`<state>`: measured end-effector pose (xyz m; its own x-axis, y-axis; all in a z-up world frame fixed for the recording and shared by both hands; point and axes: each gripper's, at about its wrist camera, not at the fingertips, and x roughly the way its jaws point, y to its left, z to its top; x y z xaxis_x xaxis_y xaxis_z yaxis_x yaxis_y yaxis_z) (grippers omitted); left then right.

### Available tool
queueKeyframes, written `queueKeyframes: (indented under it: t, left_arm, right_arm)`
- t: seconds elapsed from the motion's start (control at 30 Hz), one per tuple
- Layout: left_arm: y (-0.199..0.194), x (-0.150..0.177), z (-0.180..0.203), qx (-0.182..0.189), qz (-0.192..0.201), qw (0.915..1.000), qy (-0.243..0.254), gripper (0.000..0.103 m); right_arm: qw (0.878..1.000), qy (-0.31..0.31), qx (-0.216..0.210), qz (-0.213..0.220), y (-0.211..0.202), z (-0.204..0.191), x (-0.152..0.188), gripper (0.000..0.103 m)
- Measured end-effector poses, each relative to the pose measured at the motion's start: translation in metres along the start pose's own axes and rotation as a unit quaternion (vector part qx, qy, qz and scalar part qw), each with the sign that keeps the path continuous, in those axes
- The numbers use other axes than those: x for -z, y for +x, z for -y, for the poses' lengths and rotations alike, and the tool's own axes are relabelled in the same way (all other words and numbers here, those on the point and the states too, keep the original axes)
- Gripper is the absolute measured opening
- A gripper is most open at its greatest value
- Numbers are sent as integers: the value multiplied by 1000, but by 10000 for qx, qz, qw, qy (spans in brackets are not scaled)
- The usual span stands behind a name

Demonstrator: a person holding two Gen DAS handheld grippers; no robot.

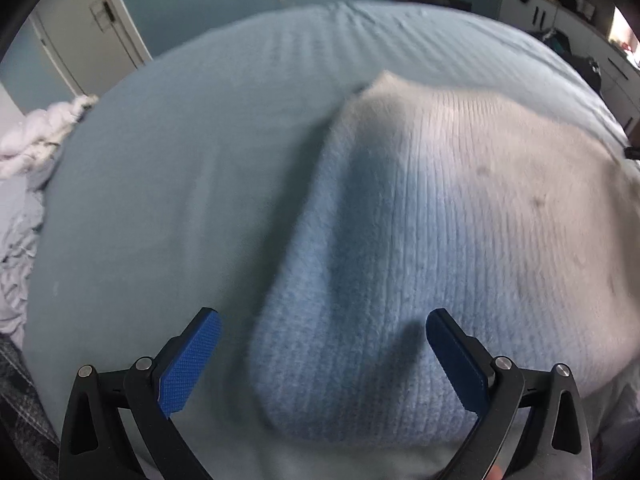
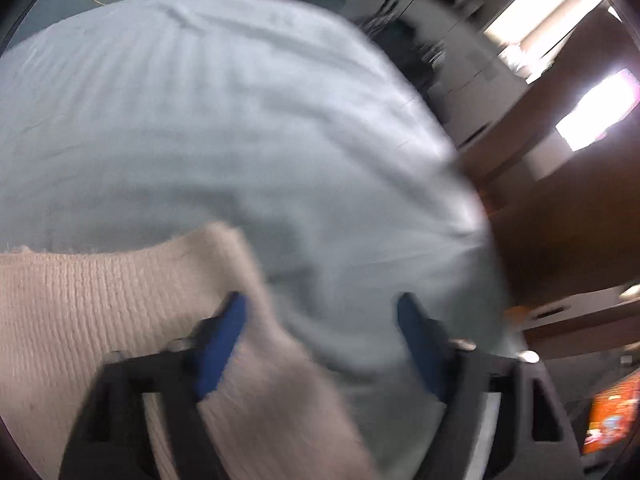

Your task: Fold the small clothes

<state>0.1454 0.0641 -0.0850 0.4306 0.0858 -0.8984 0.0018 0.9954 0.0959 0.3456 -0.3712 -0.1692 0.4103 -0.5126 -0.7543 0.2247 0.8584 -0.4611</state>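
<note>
A ribbed knit garment [image 1: 420,240] lies on a pale blue bed sheet [image 1: 180,160], blue at the near end and fading to cream farther off; a raised fold runs along its left edge, and a cream corner points toward the far side of the bed. The left gripper [image 1: 324,364] hangs over the blue end with its jaws spread wide — the blue pads clear of the cloth, nothing pinched between them. In the right wrist view, blurred, the cream part of the garment [image 2: 100,300] fills the lower left; the right gripper [image 2: 320,344] is spread too, its left finger [image 2: 220,344] over the cream knit, its right one over bare sheet — gripping nothing. A heap of crumpled white laundry [image 1: 36,140] sits at the bed's left edge; cupboards [image 1: 560,20] stand beyond the bed.
</note>
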Motion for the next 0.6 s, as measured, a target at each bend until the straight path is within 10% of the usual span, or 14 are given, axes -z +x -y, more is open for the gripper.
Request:
queueKeyframes:
  t: [0.13,0.3,0.37,0.6]
  left_arm:
    - [-32,-3,16,279,551,9977,282,103]
    - [-8,10,60,329,215,9930,1113,103]
    - [18,26,71,-115,-146,9908,1338,103]
    - [21,27,52,298,-19,9971,699,103]
  right_arm:
    - [9913,77,-1310,-43,-82,4,20,94]
    - [9283,-198,-3598,-918,-138,-51,90,102]
    - [9345,-193,-3429,-934,-136,-75,121,102]
    - [9538,-339,-2787,-1069,-103,-95,169,102]
